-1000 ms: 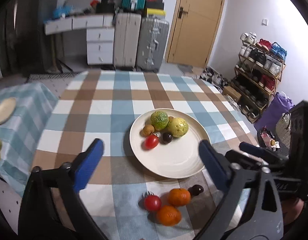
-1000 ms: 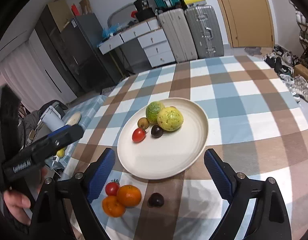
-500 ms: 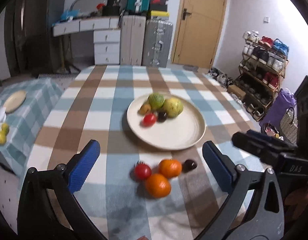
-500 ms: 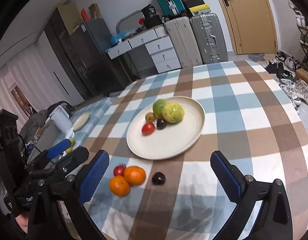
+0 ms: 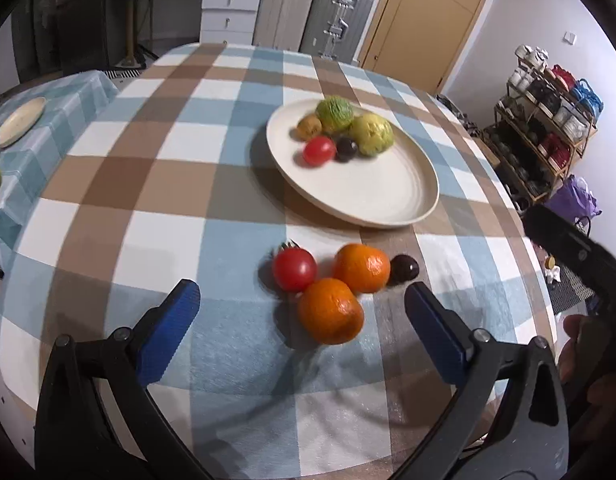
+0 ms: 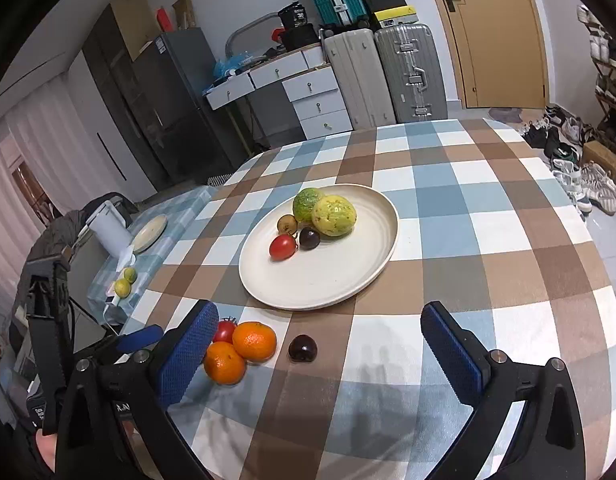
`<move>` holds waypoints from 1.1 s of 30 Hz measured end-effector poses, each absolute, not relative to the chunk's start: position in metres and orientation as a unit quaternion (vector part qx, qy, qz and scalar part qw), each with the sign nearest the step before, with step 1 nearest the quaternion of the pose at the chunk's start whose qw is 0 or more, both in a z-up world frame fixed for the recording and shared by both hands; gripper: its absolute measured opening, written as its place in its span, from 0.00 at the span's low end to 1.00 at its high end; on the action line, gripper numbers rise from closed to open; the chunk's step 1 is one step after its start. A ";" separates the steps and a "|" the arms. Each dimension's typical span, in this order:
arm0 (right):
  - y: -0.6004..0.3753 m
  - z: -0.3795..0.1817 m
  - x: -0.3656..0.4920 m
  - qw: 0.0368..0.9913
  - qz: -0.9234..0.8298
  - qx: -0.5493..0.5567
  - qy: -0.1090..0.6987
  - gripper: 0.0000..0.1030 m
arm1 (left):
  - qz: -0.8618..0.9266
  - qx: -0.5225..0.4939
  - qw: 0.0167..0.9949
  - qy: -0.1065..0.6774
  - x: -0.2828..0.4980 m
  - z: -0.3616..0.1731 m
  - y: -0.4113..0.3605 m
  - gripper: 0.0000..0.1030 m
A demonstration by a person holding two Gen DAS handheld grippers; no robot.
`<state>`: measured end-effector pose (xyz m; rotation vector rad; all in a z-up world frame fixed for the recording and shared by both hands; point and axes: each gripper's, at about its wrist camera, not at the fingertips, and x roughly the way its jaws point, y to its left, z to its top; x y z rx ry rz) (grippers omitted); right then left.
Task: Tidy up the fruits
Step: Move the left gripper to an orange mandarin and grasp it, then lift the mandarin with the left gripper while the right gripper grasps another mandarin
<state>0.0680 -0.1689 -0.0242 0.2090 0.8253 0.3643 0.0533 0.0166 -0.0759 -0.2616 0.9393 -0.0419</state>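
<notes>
A lived-in home, no question: the blue, brown and white checked cloth on the counter (image 6: 488, 216), silver and beige hard-shell suitcases (image 6: 408, 76) parked against the wall by a tan wooden door (image 6: 496, 32), white drawer units (image 6: 316, 96), a dark tall fridge (image 6: 164, 104), and a wire shoe rack (image 5: 548, 128) crammed with shoes.

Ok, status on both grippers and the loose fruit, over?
Left gripper open, empty, over the oranges. Right gripper open, empty. Four fruits loose beside the plate. Nothing in the way.
</notes>
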 end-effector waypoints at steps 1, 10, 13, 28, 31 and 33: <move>-0.169 -0.024 0.068 0.894 0.177 0.101 0.399 1.00 | -0.023 -0.128 0.880 0.457 0.055 -0.079 0.015 0.99; -0.171 -0.023 0.069 0.891 0.179 0.111 0.403 1.00 | -0.032 -0.132 0.863 0.486 0.063 -0.094 0.010 0.82; -0.170 -0.023 0.069 0.890 0.179 0.111 0.404 1.00 | -0.037 -0.138 0.861 0.489 0.065 -0.096 0.011 0.77; -0.167 -0.026 0.070 0.888 0.180 0.107 0.410 1.00 | -0.065 -0.129 0.853 0.501 0.069 -0.102 0.003 0.37; -0.168 -0.029 0.071 0.886 0.179 0.109 0.415 1.00 | -0.066 -0.137 0.851 0.502 0.069 -0.102 0.006 0.36; -0.169 -0.030 0.072 0.884 0.177 0.110 0.418 1.00 | -0.067 -0.135 0.854 0.498 0.067 -0.100 0.006 0.36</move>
